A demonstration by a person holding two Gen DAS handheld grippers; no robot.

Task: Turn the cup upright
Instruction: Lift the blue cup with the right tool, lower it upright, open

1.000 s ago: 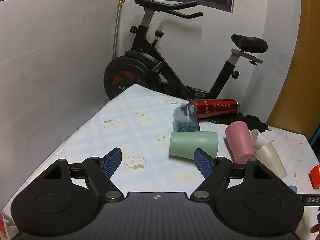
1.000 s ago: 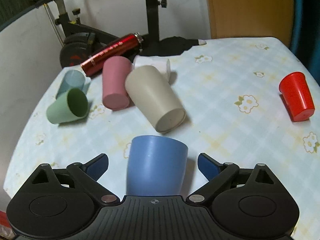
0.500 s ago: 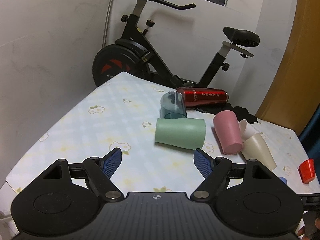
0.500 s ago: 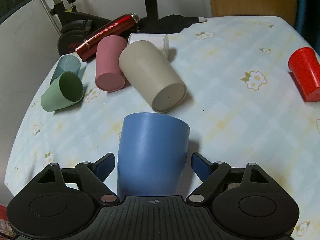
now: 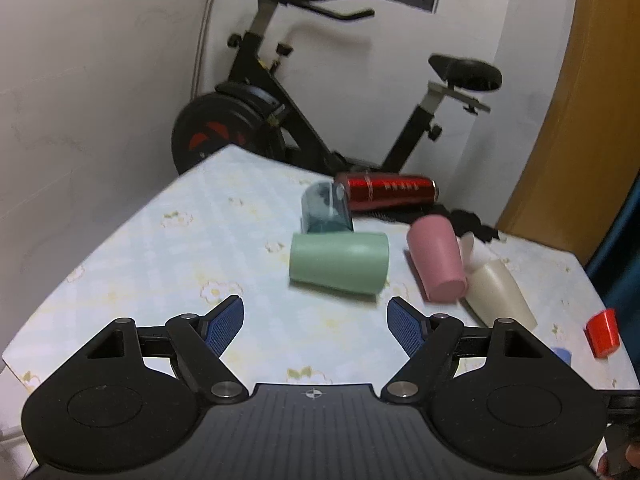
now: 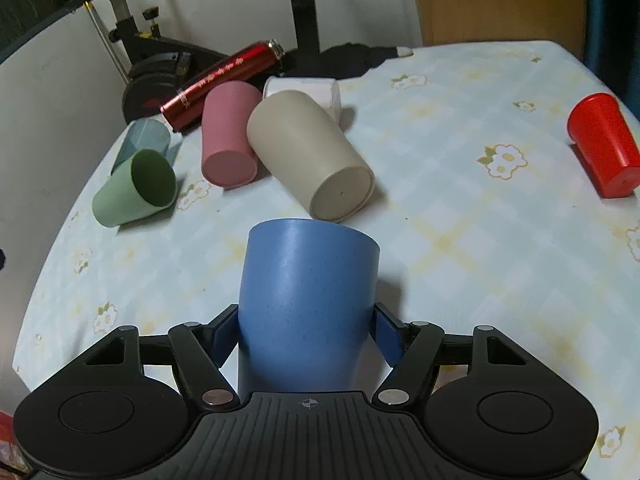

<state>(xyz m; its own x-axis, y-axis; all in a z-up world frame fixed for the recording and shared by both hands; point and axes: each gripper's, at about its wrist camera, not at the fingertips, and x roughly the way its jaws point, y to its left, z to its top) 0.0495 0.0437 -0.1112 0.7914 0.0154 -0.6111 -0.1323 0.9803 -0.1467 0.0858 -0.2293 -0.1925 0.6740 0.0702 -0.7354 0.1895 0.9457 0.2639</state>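
Blue cup (image 6: 308, 304) clamped in right tool (image 6: 307, 330)

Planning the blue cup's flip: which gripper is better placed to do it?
Right. The right gripper has its pads against both sides of the blue cup. The left gripper hangs open and empty over the table, facing the green cup.

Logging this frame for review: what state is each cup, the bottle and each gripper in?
blue cup: upside down, right gripper shut on it
green cup: on its side
pink cup: on its side
beige cup: on its side
red cup: on its side
red bottle: lying down
left gripper: open
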